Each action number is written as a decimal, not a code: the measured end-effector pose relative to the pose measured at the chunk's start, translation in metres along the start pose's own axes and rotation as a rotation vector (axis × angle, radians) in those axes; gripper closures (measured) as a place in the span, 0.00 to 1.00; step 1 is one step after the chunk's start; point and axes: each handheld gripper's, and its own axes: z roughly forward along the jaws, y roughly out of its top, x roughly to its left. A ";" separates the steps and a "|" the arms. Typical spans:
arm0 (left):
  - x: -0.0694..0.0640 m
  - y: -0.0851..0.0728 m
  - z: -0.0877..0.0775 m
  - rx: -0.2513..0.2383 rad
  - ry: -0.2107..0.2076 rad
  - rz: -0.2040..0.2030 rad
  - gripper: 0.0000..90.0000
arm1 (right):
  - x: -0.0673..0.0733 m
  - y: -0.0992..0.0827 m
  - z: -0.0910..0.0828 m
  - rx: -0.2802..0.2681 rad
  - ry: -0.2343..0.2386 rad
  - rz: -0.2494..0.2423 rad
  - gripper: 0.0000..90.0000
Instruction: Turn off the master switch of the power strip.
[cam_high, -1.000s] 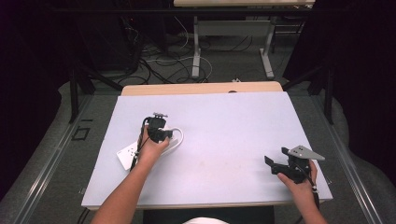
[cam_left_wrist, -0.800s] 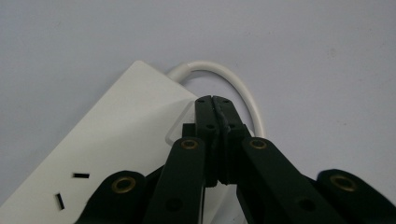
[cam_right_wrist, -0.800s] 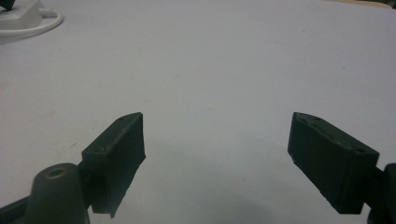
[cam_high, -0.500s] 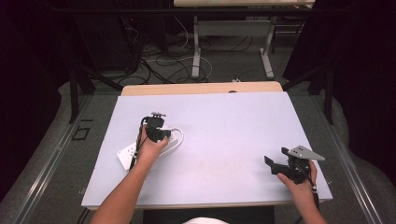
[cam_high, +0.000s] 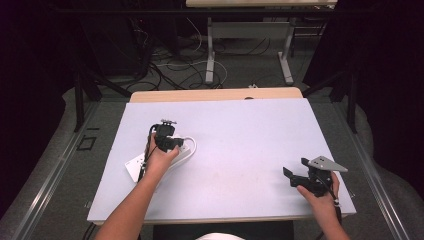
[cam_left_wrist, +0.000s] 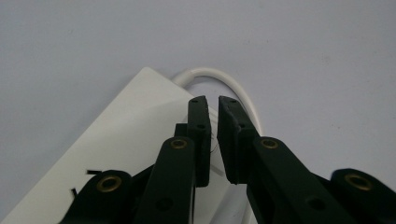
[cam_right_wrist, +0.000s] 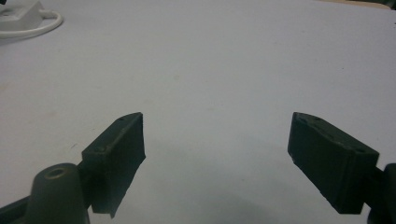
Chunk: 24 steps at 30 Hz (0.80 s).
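Jaws on the left hand-held gripper (cam_left_wrist: 212, 105) are sitting nearly together with just a thin slit between them, and they've just been opening a touch; nothing is getting pinched in that slit as far as I can see. They're hanging right over the cord end of the white power strip (cam_left_wrist: 126, 135), tips pointing at where the white cable (cam_left_wrist: 233, 86) is looping out. In the high view the strip (cam_high: 135, 165) is running diagonally toward the near-left of the desk (cam_high: 250, 130); the left hand (cam_high: 157, 157) is basically on top of it. Right hand-held gripper (cam_right_wrist: 215, 140) is sitting well apart at the near-right corner, jaws spread wide and gripping nothing, so the left one is way nearer.
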 end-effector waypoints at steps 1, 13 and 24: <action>0.000 0.000 0.000 -0.004 0.000 -0.006 0.92 | 0.000 0.000 0.000 0.000 -0.005 0.000 0.20; 0.002 -0.001 -0.007 -0.028 -0.016 -0.012 0.87 | -0.001 0.000 0.000 -0.004 -0.008 -0.012 0.20; 0.001 -0.002 -0.019 -0.058 -0.056 0.007 0.78 | 0.000 0.000 -0.001 -0.002 -0.007 -0.002 0.20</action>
